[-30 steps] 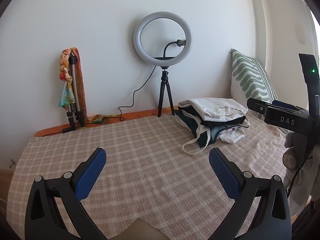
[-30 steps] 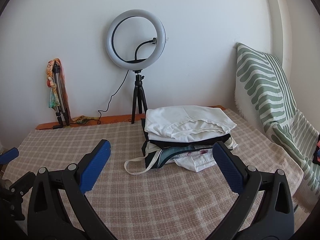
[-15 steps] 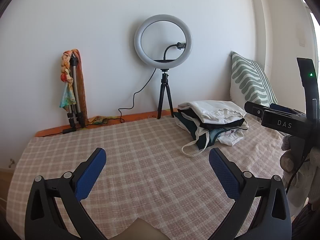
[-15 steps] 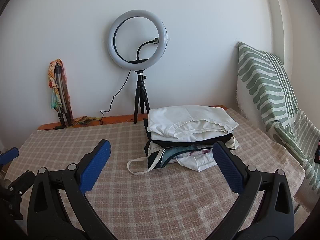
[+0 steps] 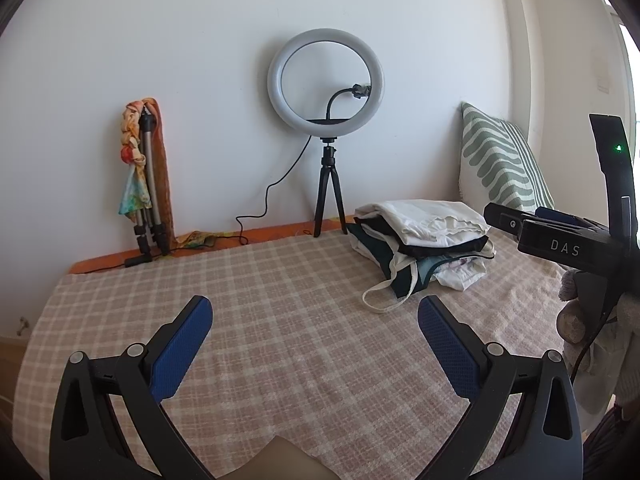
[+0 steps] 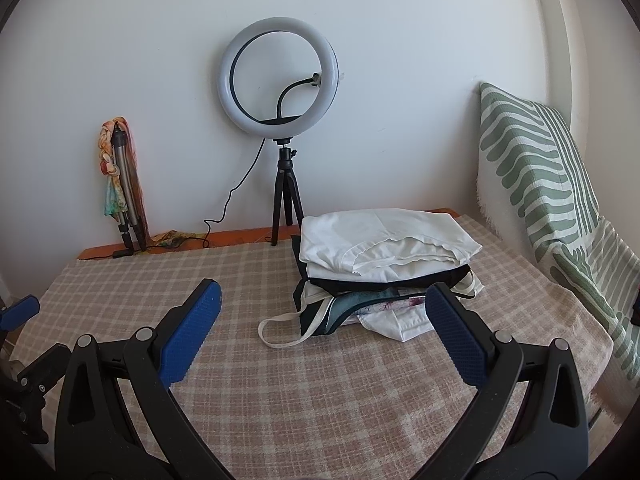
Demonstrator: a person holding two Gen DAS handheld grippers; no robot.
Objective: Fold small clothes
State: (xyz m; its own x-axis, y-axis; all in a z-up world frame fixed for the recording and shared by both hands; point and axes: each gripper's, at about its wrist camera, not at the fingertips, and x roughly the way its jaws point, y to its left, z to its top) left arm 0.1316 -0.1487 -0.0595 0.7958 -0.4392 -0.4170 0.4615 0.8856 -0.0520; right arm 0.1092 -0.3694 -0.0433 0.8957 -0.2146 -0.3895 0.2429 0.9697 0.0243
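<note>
A stack of folded clothes (image 5: 424,240), white on top with black, teal and white pieces under it, lies on the checked cloth (image 5: 288,320) at the back right; it also shows in the right wrist view (image 6: 380,264). A white strap (image 6: 280,328) trails from its front. My left gripper (image 5: 314,320) is open and empty above the cloth's middle. My right gripper (image 6: 322,308) is open and empty, just in front of the stack. The right gripper's body (image 5: 568,240) shows at the right of the left wrist view.
A ring light on a small black tripod (image 5: 326,128) stands at the back wall with its cable. A folded tripod wrapped in a coloured scarf (image 5: 144,176) leans at the back left. A green-striped pillow (image 6: 536,168) stands at the right edge.
Both grippers have drawn back a little from the stack and stayed open. The clothes have not moved.
</note>
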